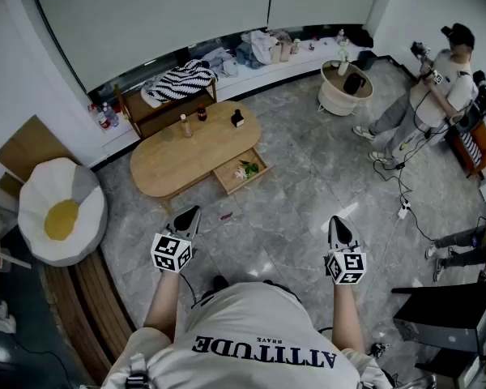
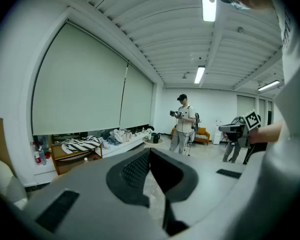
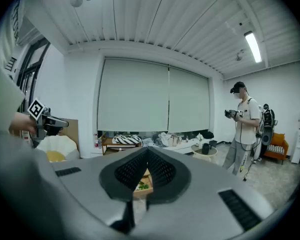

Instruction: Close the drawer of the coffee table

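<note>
An oval wooden coffee table (image 1: pixel 186 154) stands on the grey floor ahead of me. Its drawer (image 1: pixel 241 171) is pulled out on the near right side, with a flower and greenery inside; a bit of it shows between the right jaws as the drawer (image 3: pixel 141 184). My left gripper (image 1: pixel 188 214) is shut and empty, held above the floor short of the table's near edge. My right gripper (image 1: pixel 338 228) is also shut and empty, further right over bare floor. Both jaw pairs meet at their tips in the gripper views.
Bottles (image 1: pixel 185 125) and a small dark object (image 1: pixel 238 118) stand on the tabletop. An egg-shaped cushion seat (image 1: pixel 61 209) is at left, a round side table (image 1: pixel 345 86) at the back, a person (image 1: pixel 437 96) at right with cables (image 1: pixel 403 209) on the floor.
</note>
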Tool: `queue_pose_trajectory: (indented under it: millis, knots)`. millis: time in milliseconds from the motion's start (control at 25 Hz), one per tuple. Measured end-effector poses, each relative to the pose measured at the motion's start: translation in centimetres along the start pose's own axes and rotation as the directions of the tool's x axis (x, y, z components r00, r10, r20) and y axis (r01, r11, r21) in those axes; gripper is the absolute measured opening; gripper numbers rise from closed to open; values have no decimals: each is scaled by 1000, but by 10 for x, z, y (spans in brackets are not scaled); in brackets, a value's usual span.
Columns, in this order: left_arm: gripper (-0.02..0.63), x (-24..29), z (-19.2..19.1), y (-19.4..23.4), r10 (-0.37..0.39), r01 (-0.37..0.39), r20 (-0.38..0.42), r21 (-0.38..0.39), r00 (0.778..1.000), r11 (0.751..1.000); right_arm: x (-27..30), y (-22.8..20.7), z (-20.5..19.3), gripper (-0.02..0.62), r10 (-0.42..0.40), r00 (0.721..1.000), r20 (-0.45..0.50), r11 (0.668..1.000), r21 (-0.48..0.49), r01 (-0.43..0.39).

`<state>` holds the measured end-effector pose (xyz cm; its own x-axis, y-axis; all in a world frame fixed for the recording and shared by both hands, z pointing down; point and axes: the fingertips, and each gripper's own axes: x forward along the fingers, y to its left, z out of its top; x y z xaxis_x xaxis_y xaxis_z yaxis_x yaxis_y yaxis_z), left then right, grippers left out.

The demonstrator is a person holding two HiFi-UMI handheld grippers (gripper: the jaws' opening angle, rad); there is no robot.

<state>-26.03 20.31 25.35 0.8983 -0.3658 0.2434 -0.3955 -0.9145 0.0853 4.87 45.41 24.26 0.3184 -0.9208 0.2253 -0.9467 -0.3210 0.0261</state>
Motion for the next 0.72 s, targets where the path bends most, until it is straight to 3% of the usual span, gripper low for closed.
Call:
queue_pose_trajectory:
  millis: [720]
  knots:
    - [21, -16, -5, 0, -14, 14, 13, -2, 1000, 1000, -15, 17, 2, 20, -3, 1000, 11, 1000, 4, 3]
